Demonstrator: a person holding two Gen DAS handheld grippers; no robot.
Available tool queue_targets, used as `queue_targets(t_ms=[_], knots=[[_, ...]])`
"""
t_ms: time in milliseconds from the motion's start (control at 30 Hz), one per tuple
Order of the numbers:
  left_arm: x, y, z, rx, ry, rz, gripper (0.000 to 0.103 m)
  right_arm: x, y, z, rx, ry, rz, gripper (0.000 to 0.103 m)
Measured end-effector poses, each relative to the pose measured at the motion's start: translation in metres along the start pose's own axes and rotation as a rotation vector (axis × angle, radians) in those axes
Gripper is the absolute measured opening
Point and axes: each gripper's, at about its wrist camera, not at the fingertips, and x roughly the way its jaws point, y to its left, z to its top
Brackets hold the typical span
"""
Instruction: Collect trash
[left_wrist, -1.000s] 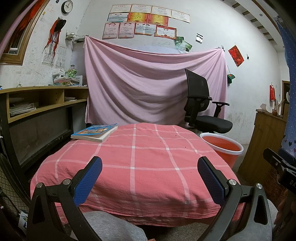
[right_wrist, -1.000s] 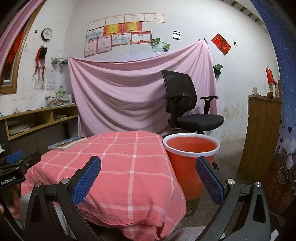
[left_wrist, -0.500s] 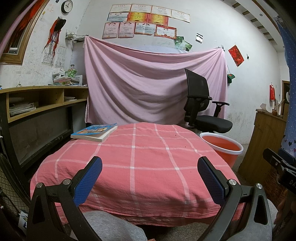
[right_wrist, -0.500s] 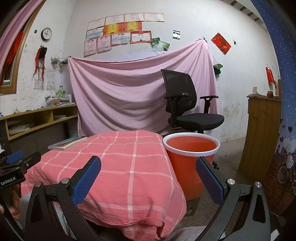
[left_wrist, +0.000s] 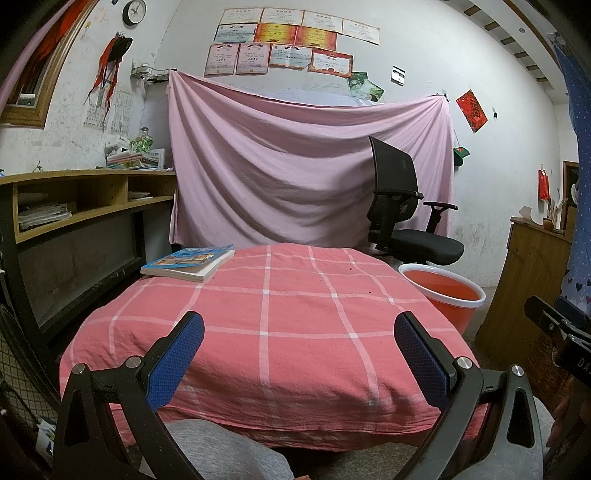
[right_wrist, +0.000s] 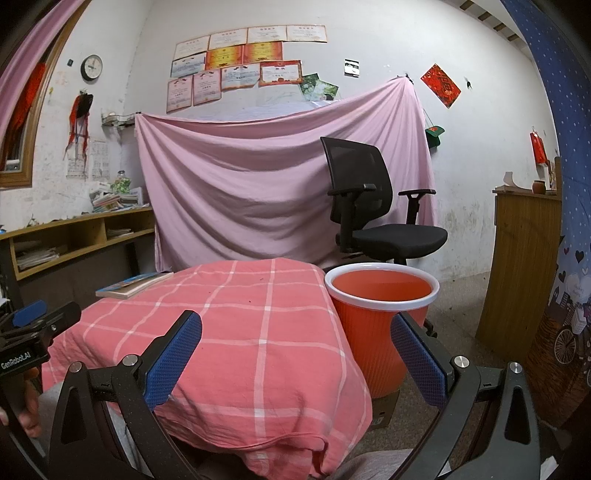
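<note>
An orange bin with a white rim (right_wrist: 380, 317) stands on the floor right of the table; it also shows in the left wrist view (left_wrist: 443, 295). The table wears a red checked cloth (left_wrist: 277, 317) with only a few tiny dark specks on it. My left gripper (left_wrist: 299, 347) is open and empty over the table's near edge. My right gripper (right_wrist: 295, 347) is open and empty, at the table's near right corner, with its right finger (right_wrist: 417, 354) in front of the bin.
A book (left_wrist: 188, 262) lies at the table's far left corner. A black office chair (left_wrist: 406, 221) stands behind the bin before a pink sheet. Wooden shelves (left_wrist: 74, 206) run along the left, a wooden cabinet (right_wrist: 517, 254) on the right.
</note>
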Motion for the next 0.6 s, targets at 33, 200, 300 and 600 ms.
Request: queue_targets(t_ms=[33,200,300,600], knots=[[0.0003,-0.0003,-0.0005,0.000,0.001,-0.002,0.101,0.0000,-0.0001,0.0001,0.000,0.000,0.000,0.103],[-0.0008,-0.0014,-0.0030,0.007,-0.004,-0.003,0.101,0.0000,0.0003,0.0006,0.000,0.001,0.000,0.103],[-0.0001,-0.0035,-0.0051,0.016,-0.003,-0.002,0.101,-0.0001,0.0005,0.0010,0.000,0.001,0.000,0.103],[0.0036,-0.0045,-0.0045,0.020,0.007,-0.008,0.101,-0.0003,-0.0003,0.0014,0.000,0.004,-0.001,0.103]])
